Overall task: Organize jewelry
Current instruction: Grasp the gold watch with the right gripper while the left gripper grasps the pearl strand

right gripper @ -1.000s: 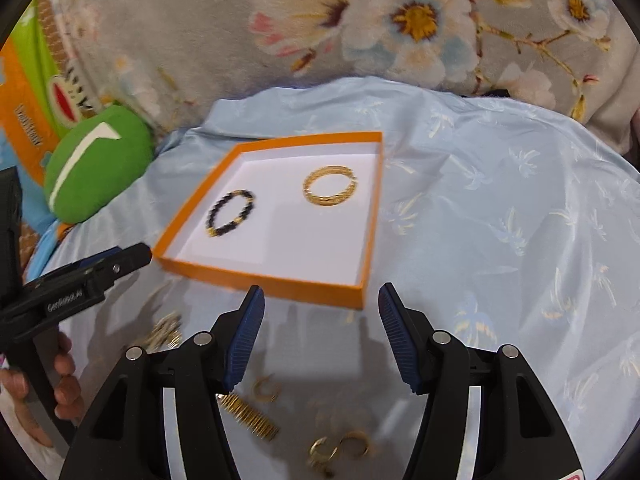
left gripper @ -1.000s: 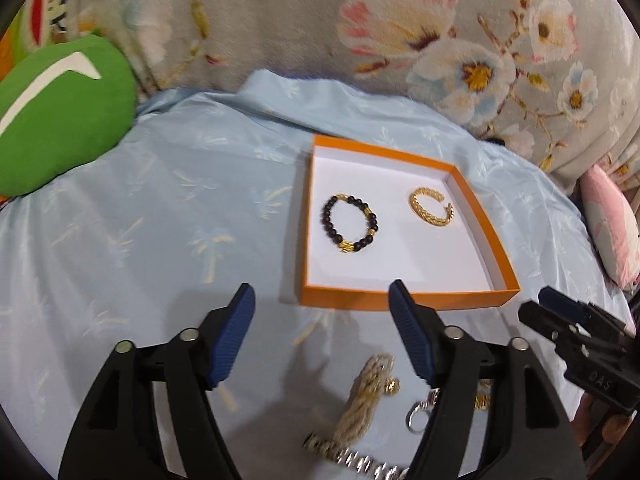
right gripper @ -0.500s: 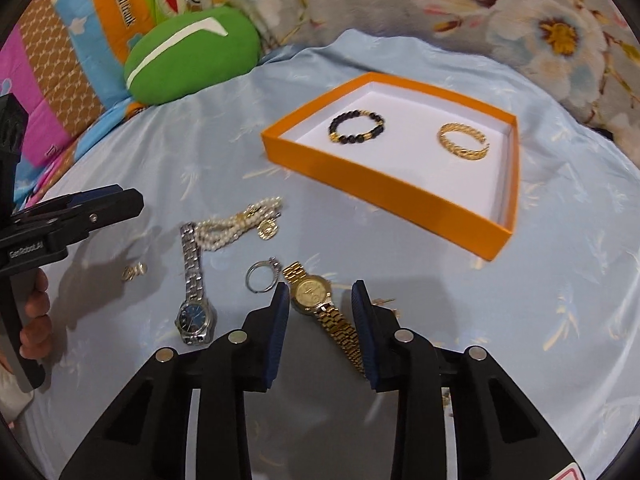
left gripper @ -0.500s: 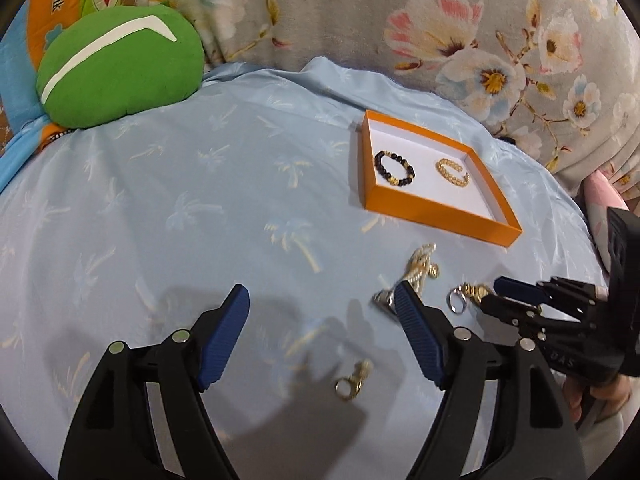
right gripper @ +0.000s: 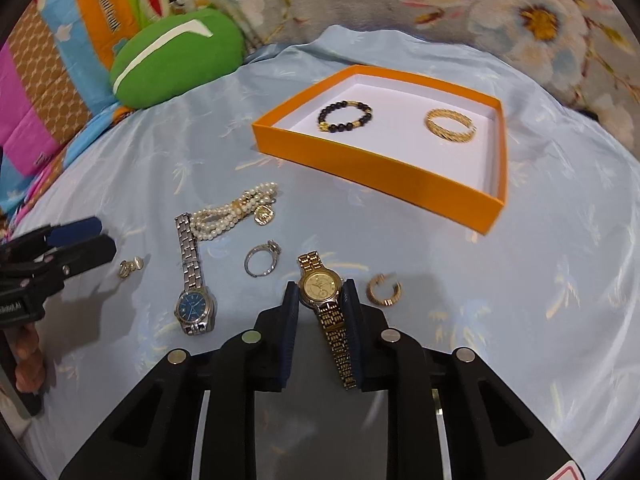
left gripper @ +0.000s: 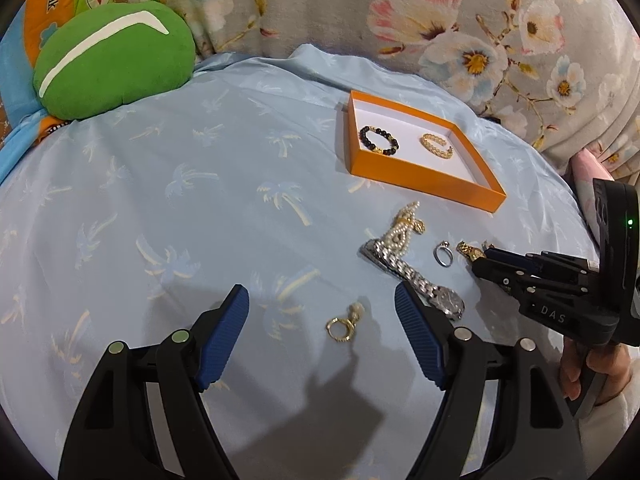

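The right gripper (right gripper: pixel 319 300) had just been closing and pinched the gold watch (right gripper: pixel 320 285) at its case, ready to carry it to the orange box (right gripper: pixel 376 174) at one o'clock. The left gripper (left gripper: pixel 320 316) hung unclenched over a gold earring (left gripper: pixel 345 323).

A home, most likely a bedroom. Soft bed under a pale blue sheet (left gripper: pixel 168 184) printed with palm trees, creased and rumpled. Behind it, a grey floral quilt (left gripper: pixel 460 12) heaped up like bedding. At the far left, a green cushion (left gripper: pixel 112 56) with a white stripe, plus bright cartoon-print fabric (right gripper: pixel 52 80) (monkey faces, lettering). Personal jewellery loose on the sheet: watches (right gripper: pixel 192 280), pearls (right gripper: pixel 232 210), a ring (right gripper: pixel 262 260), earrings (left gripper: pixel 344 324). An orange box (right gripper: pixel 372 172) holding two bracelets. Warm indoor light, no work furniture anywhere in view.
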`<control>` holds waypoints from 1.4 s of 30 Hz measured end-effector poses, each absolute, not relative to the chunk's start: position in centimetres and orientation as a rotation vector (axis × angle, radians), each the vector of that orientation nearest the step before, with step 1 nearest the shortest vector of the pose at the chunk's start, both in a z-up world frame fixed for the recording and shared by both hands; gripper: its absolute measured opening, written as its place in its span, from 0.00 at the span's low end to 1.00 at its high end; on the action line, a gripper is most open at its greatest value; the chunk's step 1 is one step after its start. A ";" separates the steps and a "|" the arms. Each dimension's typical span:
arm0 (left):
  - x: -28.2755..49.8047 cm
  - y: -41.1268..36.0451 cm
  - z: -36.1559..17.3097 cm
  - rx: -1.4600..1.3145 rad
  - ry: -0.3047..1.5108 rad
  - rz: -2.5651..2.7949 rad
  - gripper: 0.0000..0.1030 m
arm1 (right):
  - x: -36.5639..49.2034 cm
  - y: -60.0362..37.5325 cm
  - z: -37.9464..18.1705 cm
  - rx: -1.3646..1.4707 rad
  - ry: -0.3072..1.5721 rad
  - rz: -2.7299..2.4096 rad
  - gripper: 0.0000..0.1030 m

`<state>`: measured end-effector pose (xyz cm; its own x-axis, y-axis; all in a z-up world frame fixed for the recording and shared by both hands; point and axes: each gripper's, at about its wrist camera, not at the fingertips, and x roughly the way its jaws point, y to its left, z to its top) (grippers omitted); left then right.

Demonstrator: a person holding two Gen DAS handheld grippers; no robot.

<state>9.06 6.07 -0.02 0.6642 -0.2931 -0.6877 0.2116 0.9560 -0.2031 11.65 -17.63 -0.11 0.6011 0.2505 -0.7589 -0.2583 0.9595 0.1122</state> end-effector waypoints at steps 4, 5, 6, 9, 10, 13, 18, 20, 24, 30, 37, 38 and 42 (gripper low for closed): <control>8.7 6.1 -0.2 -0.115 0.804 -0.292 0.71 | 9.7 -19.0 -0.3 0.103 0.877 0.236 0.20; 8.7 6.0 -0.2 -0.111 0.804 -0.294 0.71 | 9.1 -19.3 -0.3 0.123 0.875 0.225 0.20; 8.6 5.9 -0.2 -0.104 0.800 -0.293 0.71 | 8.4 -19.5 -0.3 0.143 0.873 0.210 0.20; 8.7 5.2 0.0 -0.079 0.791 -0.292 0.71 | 6.6 -19.6 -0.4 0.183 0.868 0.182 0.20; 8.8 5.0 0.0 -0.071 0.789 -0.293 0.71 | 5.9 -19.6 -0.4 0.194 0.867 0.176 0.20; 9.6 3.7 0.3 -0.057 0.779 -0.323 0.71 | 4.6 -19.0 -0.4 0.188 0.864 0.162 0.20; 12.3 0.3 0.8 0.024 0.754 -0.361 0.71 | 4.6 -19.3 -0.5 0.210 0.864 0.167 0.20; 13.7 -0.9 0.6 0.053 0.760 -0.367 0.70 | 4.6 -19.3 -0.5 0.208 0.863 0.166 0.20; 15.7 -2.0 -0.3 0.069 0.816 -0.385 0.53 | 4.7 -19.3 -0.5 0.217 0.863 0.169 0.20; 16.4 -2.0 -1.0 0.064 0.864 -0.411 0.46 | 4.9 -19.3 -0.5 0.226 0.863 0.172 0.20; 16.0 -2.8 -1.2 0.125 0.850 -0.410 0.21 | 4.8 -19.3 -0.5 0.226 0.862 0.171 0.20; 16.0 -2.8 -1.2 0.122 0.850 -0.411 0.18 | 4.8 -19.3 -0.5 0.226 0.862 0.171 0.20; 15.9 -2.6 -1.1 0.105 0.848 -0.418 0.16 | 4.8 -19.4 -0.5 0.227 0.862 0.172 0.20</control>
<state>15.95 -2.56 -1.08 0.5858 -0.3166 -0.7461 0.3989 0.9139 -0.0747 4.83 -19.36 -0.47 0.6397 0.2403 -0.7301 -0.0578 0.9622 0.2661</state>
